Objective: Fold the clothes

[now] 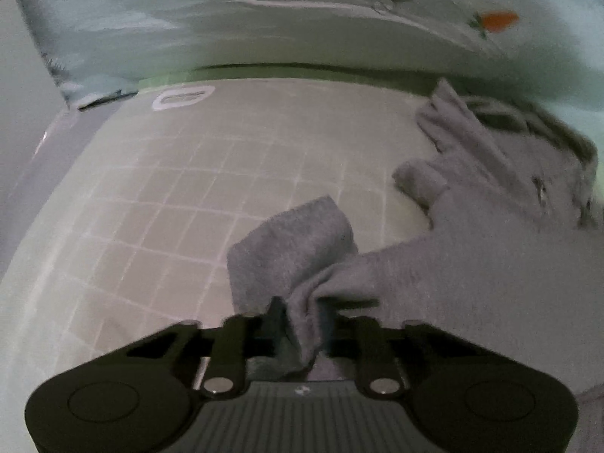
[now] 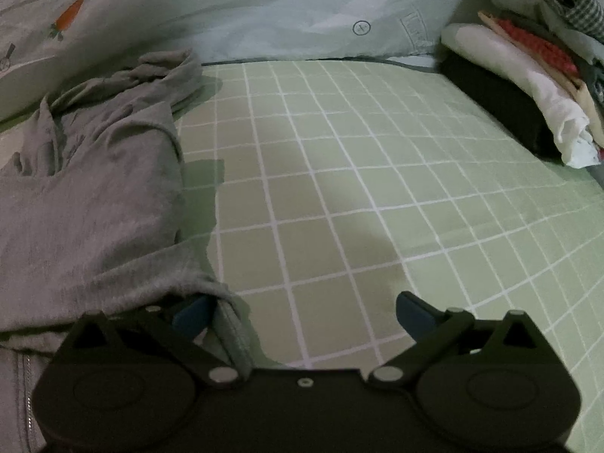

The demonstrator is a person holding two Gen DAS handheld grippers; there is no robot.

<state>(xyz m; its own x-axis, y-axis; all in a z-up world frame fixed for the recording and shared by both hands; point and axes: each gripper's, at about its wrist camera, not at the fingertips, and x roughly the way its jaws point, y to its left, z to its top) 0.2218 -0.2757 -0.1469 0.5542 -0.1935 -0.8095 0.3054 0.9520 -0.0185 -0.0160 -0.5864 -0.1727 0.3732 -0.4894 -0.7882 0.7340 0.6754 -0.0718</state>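
A grey zip-up garment lies crumpled on the green checked bed sheet, on the right of the left wrist view. My left gripper is shut on a fold of its sleeve, and the cloth bunches up between the fingers. In the right wrist view the same grey garment fills the left side, its zip showing at the lower left. My right gripper stands wide open low over the sheet. The garment's edge lies just inside its left finger, and the right finger is over bare sheet.
A stack of folded clothes sits at the far right of the bed. A pale quilt with a carrot print runs along the far edge. A white label lies on the sheet near it.
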